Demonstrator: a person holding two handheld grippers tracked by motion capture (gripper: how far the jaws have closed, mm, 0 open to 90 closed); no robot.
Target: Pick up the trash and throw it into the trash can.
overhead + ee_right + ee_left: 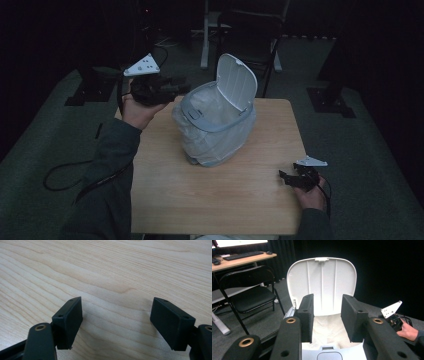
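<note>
Standing just beyond left gripper point(327, 320): open-lidded bin point(322, 285), seemingly untouched.

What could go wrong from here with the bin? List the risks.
1. The lid stands upright and unheld; a nudge from the left gripper, open beside the rim, could drop it shut.
2. The bin is unsteadied, with the right gripper far off at the table edge, so a push may slide or tip it.
3. The jaws could snag the loose liner bag.

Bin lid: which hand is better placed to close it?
Left. The left gripper hovers open beside the raised lid; the right gripper rests far off near the table edge.
</note>
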